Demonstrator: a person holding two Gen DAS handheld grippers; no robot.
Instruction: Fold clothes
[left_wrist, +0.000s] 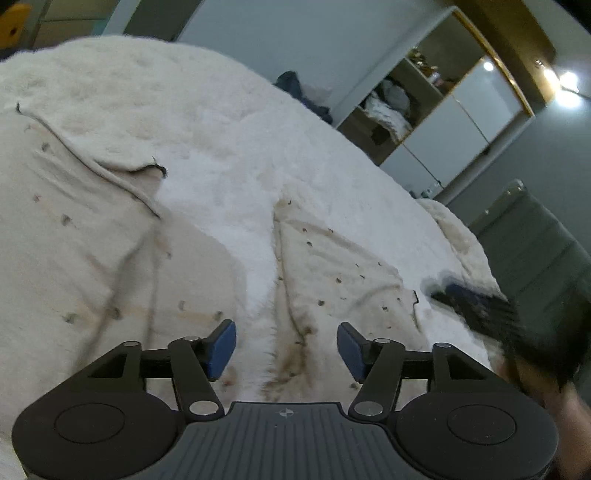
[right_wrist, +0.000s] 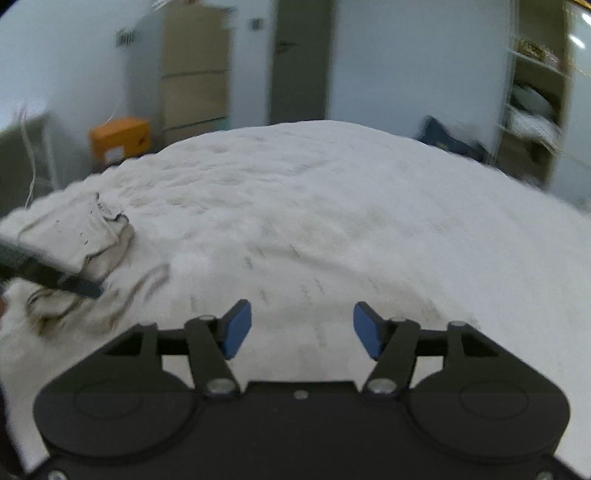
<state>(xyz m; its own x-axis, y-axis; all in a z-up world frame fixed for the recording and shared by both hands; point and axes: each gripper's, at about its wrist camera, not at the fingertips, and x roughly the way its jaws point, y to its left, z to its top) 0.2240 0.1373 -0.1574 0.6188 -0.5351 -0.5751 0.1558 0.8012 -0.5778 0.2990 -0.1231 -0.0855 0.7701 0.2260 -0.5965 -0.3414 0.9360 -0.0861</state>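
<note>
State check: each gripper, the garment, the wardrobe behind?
left gripper: open, nothing between the pads
right gripper: open, nothing between the pads
cream garment: lying on the white fluffy blanket, spread out and creased, not held
wardrobe: shelves on its left side exposed, holding clothes

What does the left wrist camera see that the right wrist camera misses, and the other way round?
Only the left wrist view shows the cream garment spread wide right under the left gripper, plus a grey upholstered panel.

Only the right wrist view shows the orange box, a tall beige cabinet and a dark door.

Both show the white fluffy blanket, the open shelves, a dark blue heap on the far edge, and empty, open gripper jaws.
</note>
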